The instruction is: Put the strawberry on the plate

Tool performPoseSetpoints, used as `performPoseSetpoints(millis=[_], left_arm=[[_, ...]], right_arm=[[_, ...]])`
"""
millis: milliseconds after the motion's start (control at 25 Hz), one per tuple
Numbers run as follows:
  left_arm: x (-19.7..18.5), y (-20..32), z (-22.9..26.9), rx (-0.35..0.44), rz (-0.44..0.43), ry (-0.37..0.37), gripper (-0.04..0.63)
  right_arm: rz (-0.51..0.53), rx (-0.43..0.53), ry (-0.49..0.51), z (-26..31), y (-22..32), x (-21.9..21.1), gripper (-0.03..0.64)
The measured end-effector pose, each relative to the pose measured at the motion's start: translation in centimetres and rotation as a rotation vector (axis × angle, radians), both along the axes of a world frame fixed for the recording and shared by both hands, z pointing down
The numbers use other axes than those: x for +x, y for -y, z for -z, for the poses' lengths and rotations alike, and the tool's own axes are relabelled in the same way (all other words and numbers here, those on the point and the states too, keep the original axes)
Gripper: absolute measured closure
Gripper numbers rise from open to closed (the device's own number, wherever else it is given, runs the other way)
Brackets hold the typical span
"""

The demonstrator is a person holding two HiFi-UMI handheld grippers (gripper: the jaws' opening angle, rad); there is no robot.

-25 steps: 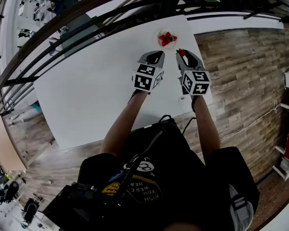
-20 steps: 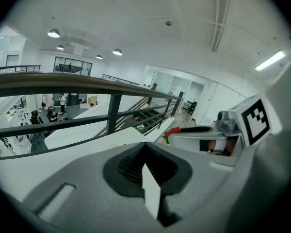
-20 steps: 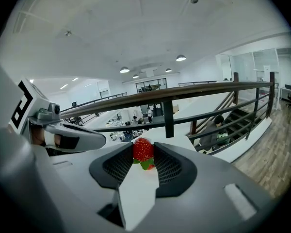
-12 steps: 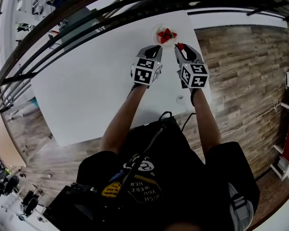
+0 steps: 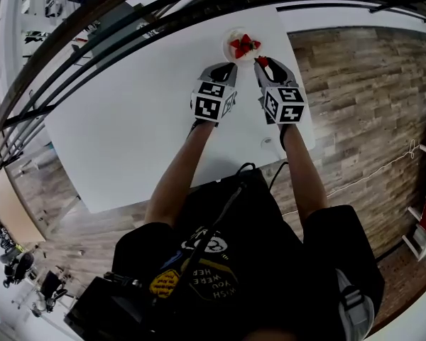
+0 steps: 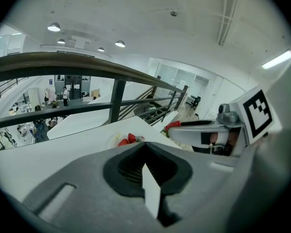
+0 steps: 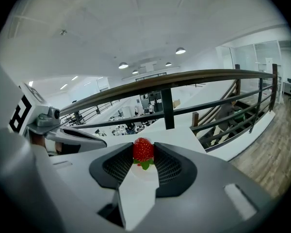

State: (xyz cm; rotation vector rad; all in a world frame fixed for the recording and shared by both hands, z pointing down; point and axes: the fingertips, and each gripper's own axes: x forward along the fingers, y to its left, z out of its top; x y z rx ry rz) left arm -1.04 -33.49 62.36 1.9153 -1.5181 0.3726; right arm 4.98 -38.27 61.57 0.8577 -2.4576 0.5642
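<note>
A small white plate [image 5: 234,37] sits near the far edge of the white table [image 5: 128,119] and holds red strawberries [image 5: 244,46]. My right gripper [image 5: 262,62] is shut on a red strawberry [image 7: 143,151] with green leaves, just right of the plate and close to it. In the left gripper view the same plate [image 6: 115,140] with strawberries [image 6: 131,139] lies ahead. My left gripper [image 5: 228,67] is shut and empty, just short of the plate on its near side.
A dark railing [image 5: 92,41] runs along the table's far side. The table's right edge [image 5: 302,91] drops to a wood floor [image 5: 362,105]. A small round mark or object [image 5: 268,143] lies on the table near my right forearm.
Both grippers have moved forward toward the plate, the right one carrying its strawberry closer to the plate's right rim.
</note>
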Motion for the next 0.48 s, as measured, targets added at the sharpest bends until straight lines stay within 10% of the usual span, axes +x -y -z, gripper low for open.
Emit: performPoseSetpoints(millis=[480], left_arm=[[-0.6, 1.6, -2.9, -0.037, 0.016, -0.04, 0.593]], right_arm=[[0.005, -0.029, -0.03, -3.0, 1.1, -0.9, 0.48]])
